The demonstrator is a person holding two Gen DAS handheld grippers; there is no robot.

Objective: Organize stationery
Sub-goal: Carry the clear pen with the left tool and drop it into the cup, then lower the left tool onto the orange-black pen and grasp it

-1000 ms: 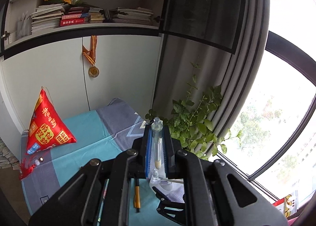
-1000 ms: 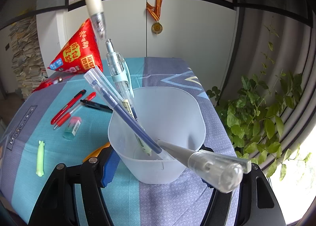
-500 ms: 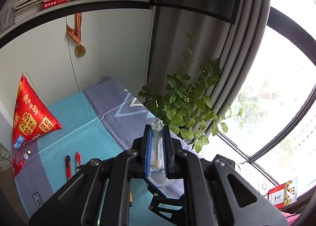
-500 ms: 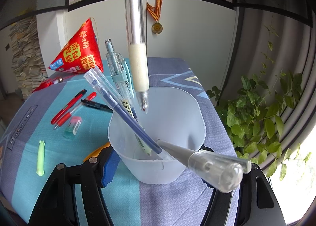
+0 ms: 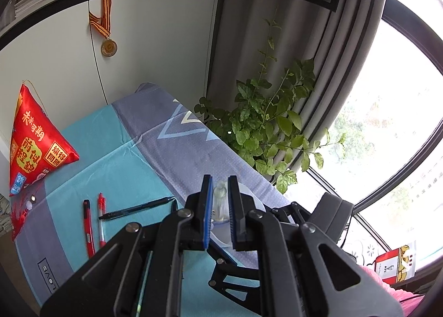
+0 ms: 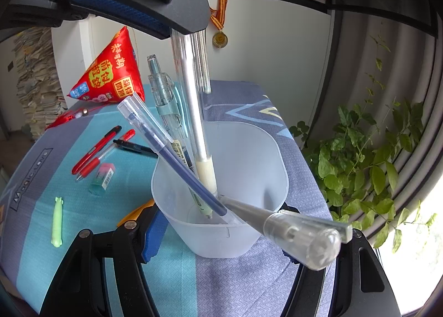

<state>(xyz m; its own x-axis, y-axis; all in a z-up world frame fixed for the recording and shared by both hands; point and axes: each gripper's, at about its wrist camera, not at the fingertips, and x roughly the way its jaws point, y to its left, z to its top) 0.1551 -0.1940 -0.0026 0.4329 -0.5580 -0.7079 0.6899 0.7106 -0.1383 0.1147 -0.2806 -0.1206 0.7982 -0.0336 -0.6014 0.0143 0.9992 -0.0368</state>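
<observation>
My left gripper holds a clear pen with a cream grip, upright, tip down. In the right wrist view that pen reaches inside the translucent cup, with the left gripper's fingers above it. My right gripper is shut on the cup's base, blue pad against its left wall. The cup holds a blue pen, a clear teal-clip pen and a clear-capped pen. Two red pens, a black pen, an eraser and a green item lie on the table.
A red triangular pouch stands at the back of the blue cloth-covered table. A leafy plant and curtain are past the table's right edge. A medal hangs on the white cupboard. An orange item lies under my right gripper.
My left gripper has moved over the cup and lowered the cream-grip pen from above the rim into it. The right gripper and cup have not moved.
</observation>
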